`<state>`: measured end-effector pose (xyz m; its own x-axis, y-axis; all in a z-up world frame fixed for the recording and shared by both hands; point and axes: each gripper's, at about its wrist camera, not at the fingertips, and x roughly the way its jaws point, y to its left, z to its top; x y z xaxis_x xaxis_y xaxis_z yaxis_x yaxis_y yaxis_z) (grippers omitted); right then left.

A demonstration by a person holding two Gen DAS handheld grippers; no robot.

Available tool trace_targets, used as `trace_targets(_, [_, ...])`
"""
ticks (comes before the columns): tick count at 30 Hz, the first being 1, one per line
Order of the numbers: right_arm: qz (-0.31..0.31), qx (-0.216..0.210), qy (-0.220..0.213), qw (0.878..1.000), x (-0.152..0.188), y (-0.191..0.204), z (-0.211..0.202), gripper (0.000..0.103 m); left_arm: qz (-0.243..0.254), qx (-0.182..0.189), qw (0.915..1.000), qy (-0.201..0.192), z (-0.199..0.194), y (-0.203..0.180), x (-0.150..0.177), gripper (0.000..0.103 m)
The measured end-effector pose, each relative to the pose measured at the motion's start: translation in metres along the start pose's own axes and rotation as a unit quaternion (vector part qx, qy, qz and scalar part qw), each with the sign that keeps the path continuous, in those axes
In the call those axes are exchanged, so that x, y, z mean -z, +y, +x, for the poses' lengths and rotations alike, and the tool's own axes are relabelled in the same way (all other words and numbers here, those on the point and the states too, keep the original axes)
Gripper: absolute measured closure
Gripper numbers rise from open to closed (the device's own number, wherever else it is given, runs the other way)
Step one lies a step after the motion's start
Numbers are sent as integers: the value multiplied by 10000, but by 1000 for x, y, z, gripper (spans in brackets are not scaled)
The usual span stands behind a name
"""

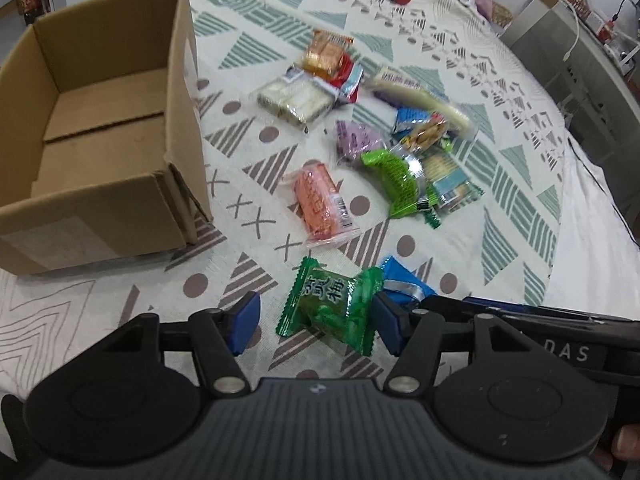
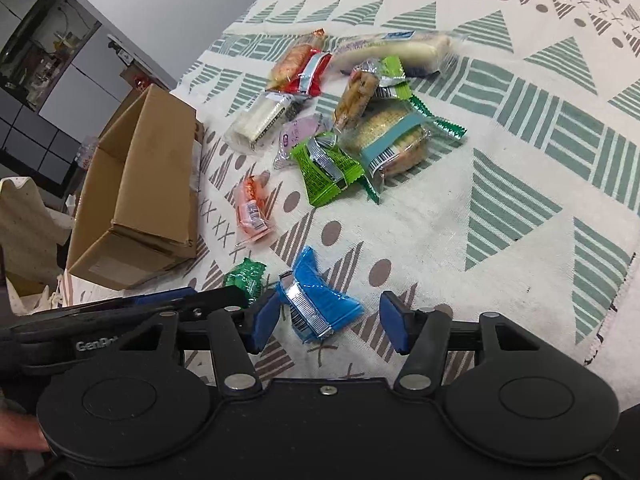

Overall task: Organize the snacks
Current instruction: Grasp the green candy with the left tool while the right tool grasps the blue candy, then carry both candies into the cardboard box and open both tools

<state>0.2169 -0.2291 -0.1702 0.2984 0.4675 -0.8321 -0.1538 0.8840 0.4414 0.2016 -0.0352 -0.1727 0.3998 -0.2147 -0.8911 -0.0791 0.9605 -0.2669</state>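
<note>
Blue pads of the left hand-held gripper [image 1: 318, 322] are spread wide, released, and a dark green plum candy packet [image 1: 332, 306] is framed between them on the patterned tablecloth [image 1: 500, 240]; the right pad lies just beside the packet's edge, though contact cannot be told. The right hand-held gripper [image 2: 334, 320] is likewise released, and a blue foil-seamed snack packet [image 2: 316, 300] lies between its fingers, nearer the left pad. The two hand-held grippers are set side by side, each seen at the border of the other's view, at the near edge of the bench.

Beyond the green candy, a pink wrapped snack with a barcode [image 1: 322, 206] is laid alone toward the middle of the bench. Further on, a loose heap is seen: a bright green packet [image 1: 394, 180] overlapping a round cracker pack with a teal band [image 2: 394, 142], a lilac packet [image 1: 354, 140], a nut bar in clear wrap [image 2: 356, 94], a long white stick-shaped snack [image 1: 424, 100], a clear pack of pale wafers [image 1: 296, 100], and an orange biscuit pack on a red wrapper [image 1: 326, 56].

An open cardboard box [image 1: 120, 128] stands at the left side of the bench, apart from the snacks, with nothing seen inside.
</note>
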Motion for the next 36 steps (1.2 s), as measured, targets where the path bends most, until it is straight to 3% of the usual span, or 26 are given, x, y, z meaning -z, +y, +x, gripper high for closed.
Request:
trace_targets(5, [0,-9,95,10000,-2,-2,7,47,69,-63,9999,144,17,0,-4,43])
trace_targets(8, [-28,-12,139,9999,-4,-2,10,47,12,-113,9995,291,25,2,-3,53])
trace_targets(11, [-90,-7,144,9999,-5,1,12,47,-24,-7,9997,245,22,4,-4,63])
trace_targets(20, [-440,191,230,9986,-5,14,23,46,-86,23,10000,-23,-2,9,-2,67])
trace_targets(25, [-642,188,211,9975,-1,21,22,66,-154,55,9997,-167,-18,14,0,67])
trace_targets(36, [-789,83,-352,9962,8,38,-15,74,-206,168,9969,-736,-68,21,11,67])
